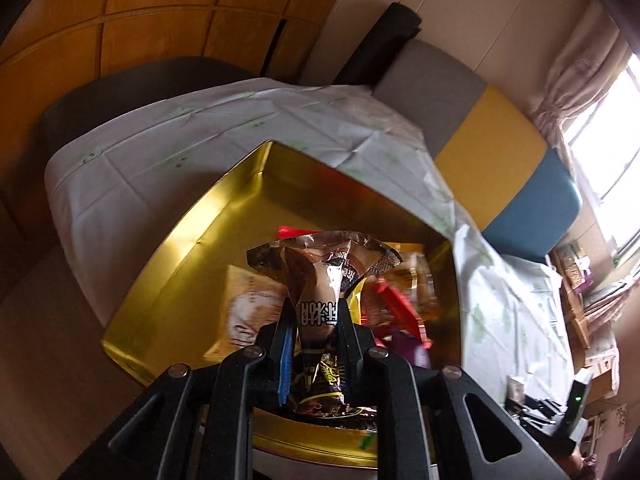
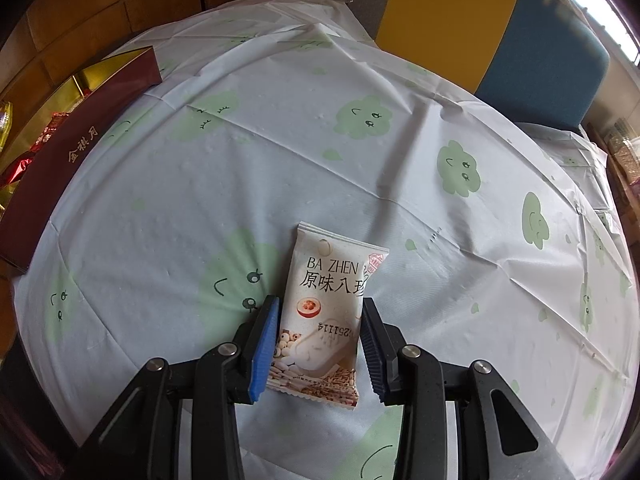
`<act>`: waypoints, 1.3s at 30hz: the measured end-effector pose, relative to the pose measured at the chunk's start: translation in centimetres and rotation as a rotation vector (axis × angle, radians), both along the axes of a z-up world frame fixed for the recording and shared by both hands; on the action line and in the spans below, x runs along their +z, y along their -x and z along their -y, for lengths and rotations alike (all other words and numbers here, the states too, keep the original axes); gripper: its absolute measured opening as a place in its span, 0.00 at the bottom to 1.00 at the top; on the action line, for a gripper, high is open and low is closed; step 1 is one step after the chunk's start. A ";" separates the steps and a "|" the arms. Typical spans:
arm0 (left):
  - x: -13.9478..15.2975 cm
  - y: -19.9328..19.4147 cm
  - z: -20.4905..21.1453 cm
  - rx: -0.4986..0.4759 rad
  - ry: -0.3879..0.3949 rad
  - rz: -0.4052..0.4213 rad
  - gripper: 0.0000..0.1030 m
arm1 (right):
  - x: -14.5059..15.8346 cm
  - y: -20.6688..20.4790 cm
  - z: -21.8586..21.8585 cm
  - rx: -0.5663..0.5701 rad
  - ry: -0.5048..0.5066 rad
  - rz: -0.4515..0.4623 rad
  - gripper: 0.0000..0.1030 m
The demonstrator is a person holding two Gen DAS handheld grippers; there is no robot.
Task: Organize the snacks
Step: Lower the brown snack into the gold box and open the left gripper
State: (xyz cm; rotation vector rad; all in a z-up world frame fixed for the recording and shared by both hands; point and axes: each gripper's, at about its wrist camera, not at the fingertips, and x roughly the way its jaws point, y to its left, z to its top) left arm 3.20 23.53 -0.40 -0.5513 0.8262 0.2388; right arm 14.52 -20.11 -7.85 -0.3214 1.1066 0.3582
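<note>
My left gripper [image 1: 316, 308] is shut on a brown foil snack packet [image 1: 320, 280], pinched at its middle, with its crimped end fanning out above the fingers. It hangs over the open gold tin box [image 1: 192, 272], which holds several other snacks, among them a beige packet [image 1: 248, 300] and red wrappers [image 1: 396, 308]. In the right wrist view a white "BA ZHEN" snack packet [image 2: 332, 280] lies flat on the tablecloth. My right gripper [image 2: 320, 304] straddles its lower half, with the pads against both long edges.
A white tablecloth [image 2: 280, 140] with green cloud faces covers the table. The maroon wall of the box [image 2: 72, 152] runs along the table's left edge. A grey, yellow and blue bench [image 1: 500, 152] stands behind, with cluttered shelves [image 1: 580, 280] at the right by a window.
</note>
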 end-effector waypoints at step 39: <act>-0.5 2.9 1.1 -0.024 -0.149 -0.053 0.27 | 0.0 0.0 0.1 -0.001 0.008 0.006 0.39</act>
